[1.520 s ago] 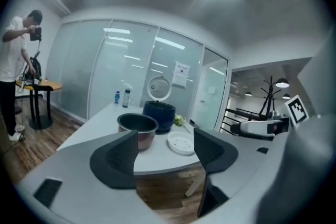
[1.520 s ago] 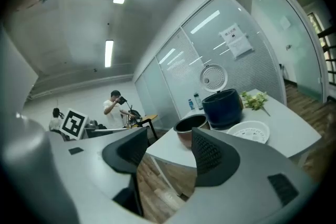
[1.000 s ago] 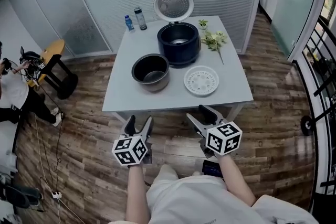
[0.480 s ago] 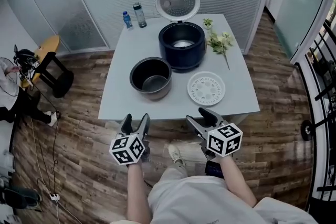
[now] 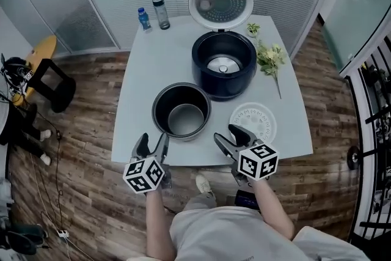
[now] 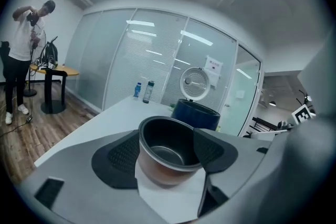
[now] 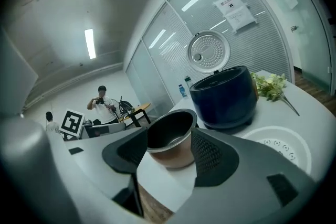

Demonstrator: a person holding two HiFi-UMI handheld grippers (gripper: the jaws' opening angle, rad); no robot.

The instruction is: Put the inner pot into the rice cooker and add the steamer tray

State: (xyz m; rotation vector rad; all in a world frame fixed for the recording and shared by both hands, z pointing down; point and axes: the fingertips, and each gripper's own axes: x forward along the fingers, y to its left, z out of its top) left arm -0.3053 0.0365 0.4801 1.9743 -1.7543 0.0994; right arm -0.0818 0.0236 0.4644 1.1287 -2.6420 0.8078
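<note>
The dark inner pot (image 5: 181, 111) stands empty on the grey table (image 5: 140, 101), near its front edge. Behind it to the right is the dark blue rice cooker (image 5: 224, 64) with its lid (image 5: 221, 2) raised and its cavity showing. The white perforated steamer tray (image 5: 253, 123) lies flat to the pot's right. My left gripper (image 5: 153, 143) is open just short of the table edge, in front of the pot. My right gripper (image 5: 227, 134) is open too, at the edge between pot and tray. In both gripper views the pot (image 6: 168, 157) (image 7: 170, 139) shows between the jaws, still some way off.
Two bottles (image 5: 143, 18) (image 5: 161, 12) stand at the table's far left corner. A flower sprig (image 5: 269, 58) lies right of the cooker. Glass partitions run behind the table. A small side table (image 5: 52, 79) and a person (image 6: 21, 50) are off to the left.
The table has come nearer and both grippers have moved forward to its front edge. Both stay open and empty. Nothing on the table has moved.
</note>
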